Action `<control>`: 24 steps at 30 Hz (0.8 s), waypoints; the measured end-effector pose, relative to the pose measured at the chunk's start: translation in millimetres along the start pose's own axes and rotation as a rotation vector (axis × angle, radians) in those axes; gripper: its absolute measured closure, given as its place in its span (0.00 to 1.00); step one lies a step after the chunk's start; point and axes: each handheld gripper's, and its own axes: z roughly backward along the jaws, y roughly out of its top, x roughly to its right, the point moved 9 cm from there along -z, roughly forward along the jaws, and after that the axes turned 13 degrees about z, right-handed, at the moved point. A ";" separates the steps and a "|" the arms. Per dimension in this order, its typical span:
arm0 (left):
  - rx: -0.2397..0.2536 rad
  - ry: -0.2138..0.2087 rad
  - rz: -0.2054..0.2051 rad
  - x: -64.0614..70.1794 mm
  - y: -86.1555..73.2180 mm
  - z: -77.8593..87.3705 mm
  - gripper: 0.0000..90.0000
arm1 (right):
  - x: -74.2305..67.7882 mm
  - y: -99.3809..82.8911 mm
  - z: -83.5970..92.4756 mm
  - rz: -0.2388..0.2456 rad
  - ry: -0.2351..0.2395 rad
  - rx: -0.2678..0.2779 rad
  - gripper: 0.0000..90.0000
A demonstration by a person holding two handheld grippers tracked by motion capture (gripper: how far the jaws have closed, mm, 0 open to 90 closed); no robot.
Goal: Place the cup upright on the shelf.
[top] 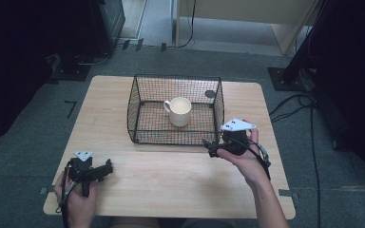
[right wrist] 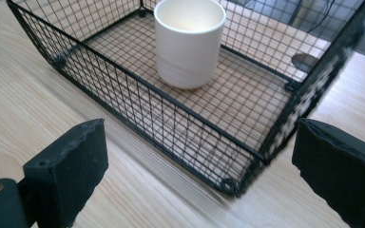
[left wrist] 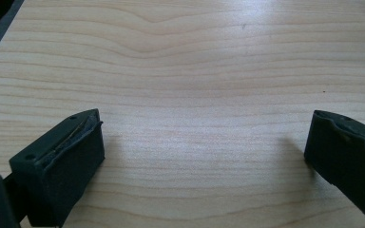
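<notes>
My right gripper [right wrist: 195, 175] is spread wide and empty, the basket's [right wrist: 247, 156] near corner between its jaws, the cup [right wrist: 188, 42] upright beyond, handle hidden. My left gripper [left wrist: 204, 156] is spread over bare table [left wrist: 195, 71].

Lab: stands [top: 292, 71], cables [top: 294, 102], lone table [top: 180, 175].

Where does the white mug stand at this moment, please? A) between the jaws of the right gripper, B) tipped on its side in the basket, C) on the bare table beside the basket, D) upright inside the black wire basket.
D: the white mug stands upright on the mesh floor of the black wire basket, apart from both grippers.
</notes>
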 end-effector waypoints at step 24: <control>0.000 0.000 0.000 0.0 0.0 0.0 0.00 | 24.3 -77.6 19.4 -0.106 -0.050 -0.060 0.00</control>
